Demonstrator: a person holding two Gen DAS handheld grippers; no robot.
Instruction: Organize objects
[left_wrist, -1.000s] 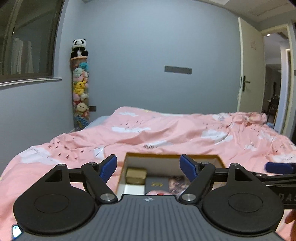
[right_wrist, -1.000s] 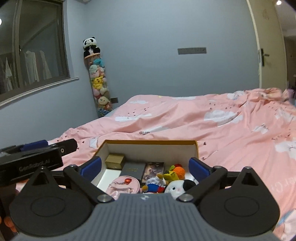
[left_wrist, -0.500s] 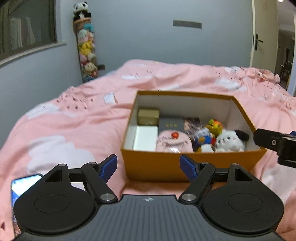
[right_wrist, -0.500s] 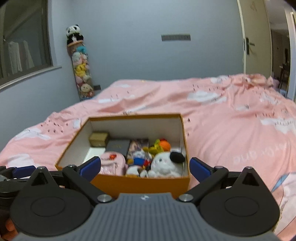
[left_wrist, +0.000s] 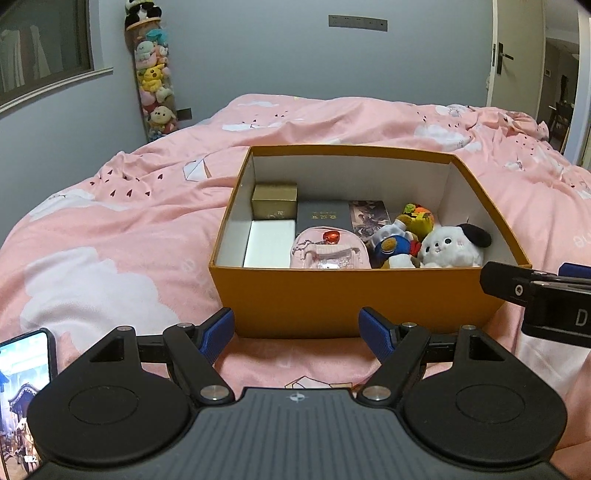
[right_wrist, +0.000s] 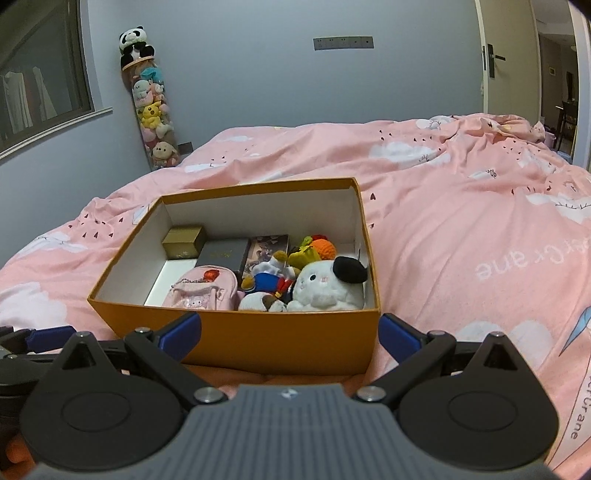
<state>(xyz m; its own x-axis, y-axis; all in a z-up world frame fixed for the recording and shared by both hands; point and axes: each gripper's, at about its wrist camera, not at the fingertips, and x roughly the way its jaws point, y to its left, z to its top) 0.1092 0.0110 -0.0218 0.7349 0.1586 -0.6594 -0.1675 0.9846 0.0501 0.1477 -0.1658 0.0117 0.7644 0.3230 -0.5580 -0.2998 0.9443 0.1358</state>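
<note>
Bedding in pink with white clouds fills the left wrist view under grey walls, with a window at upper left, a toy column in the corner, a door at right and a phone at lower left; the left gripper hangs empty, jaws spread, just before the orange box holding small boxes, a pink pouch and plush toys. In the right wrist view the right gripper is likewise spread and empty before the same box, which sits on the bedding, a white plush in its near right corner.
</note>
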